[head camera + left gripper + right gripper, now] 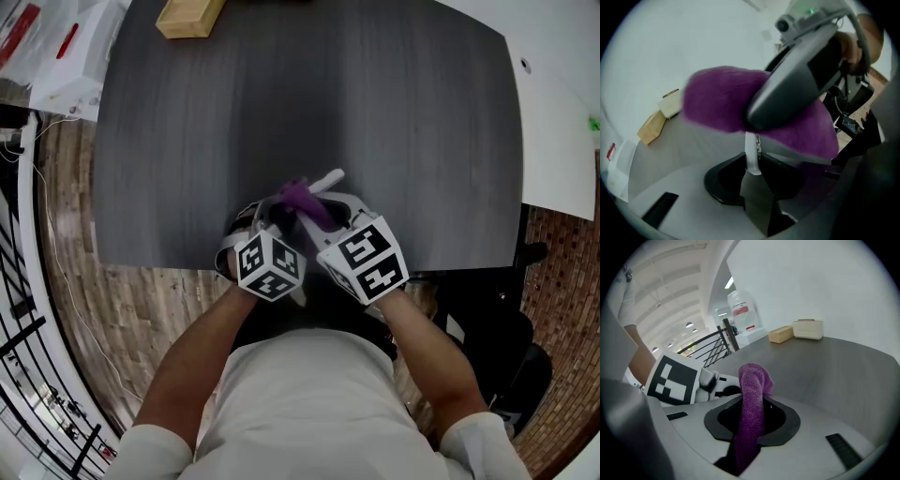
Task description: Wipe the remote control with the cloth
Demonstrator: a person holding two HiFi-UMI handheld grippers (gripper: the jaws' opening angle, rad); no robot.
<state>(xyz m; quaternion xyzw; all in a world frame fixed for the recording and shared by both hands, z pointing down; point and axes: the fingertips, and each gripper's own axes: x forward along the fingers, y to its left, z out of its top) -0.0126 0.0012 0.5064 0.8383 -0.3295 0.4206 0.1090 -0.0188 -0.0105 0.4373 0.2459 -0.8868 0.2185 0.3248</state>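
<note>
While the left claw (pixel 753 169) pinches the white remote control (pixel 751 152) and the right claw (pixel 752 425) clamps the purple cloth (pixel 753 390), both held close together over the near edge of the dark surface (pixel 281 94), wiping seems about to start: next, rub cloth along the remote
</note>
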